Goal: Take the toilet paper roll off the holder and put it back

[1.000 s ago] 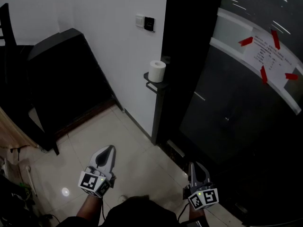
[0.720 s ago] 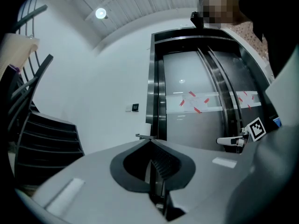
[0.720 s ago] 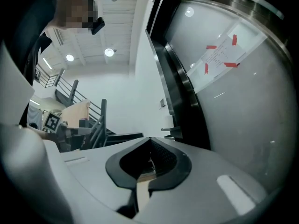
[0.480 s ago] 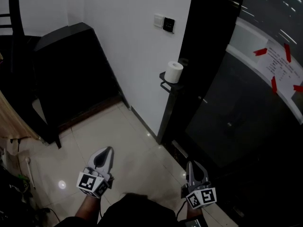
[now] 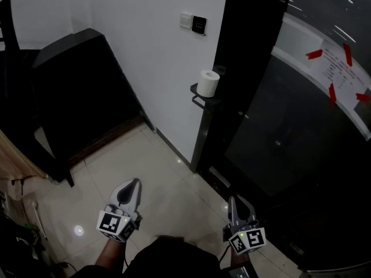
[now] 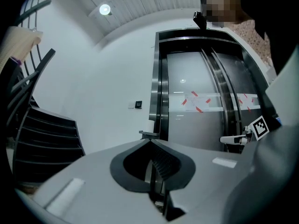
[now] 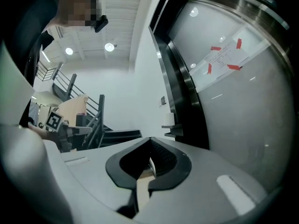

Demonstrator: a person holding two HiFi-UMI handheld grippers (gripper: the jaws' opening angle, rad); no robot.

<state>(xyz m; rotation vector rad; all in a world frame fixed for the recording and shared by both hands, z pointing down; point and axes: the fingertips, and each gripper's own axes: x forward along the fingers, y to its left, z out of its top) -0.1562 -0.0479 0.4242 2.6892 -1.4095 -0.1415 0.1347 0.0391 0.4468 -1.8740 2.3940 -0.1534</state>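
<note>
Head view, roll (image 5: 208,83) upright on its holder (image 5: 198,102) by the wall (image 5: 151,57), well apart from my left gripper (image 5: 132,185) and right gripper (image 5: 236,202), left gripper view, my jaws clenched, empty, right gripper view, jaws clenched, empty too.

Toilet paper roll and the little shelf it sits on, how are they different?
The toilet paper roll is white; the holder is black. The roll is a round tube standing upright; the holder is a flat ledge jutting from the dark frame. They touch, roll on top, beside the white wall.
</note>
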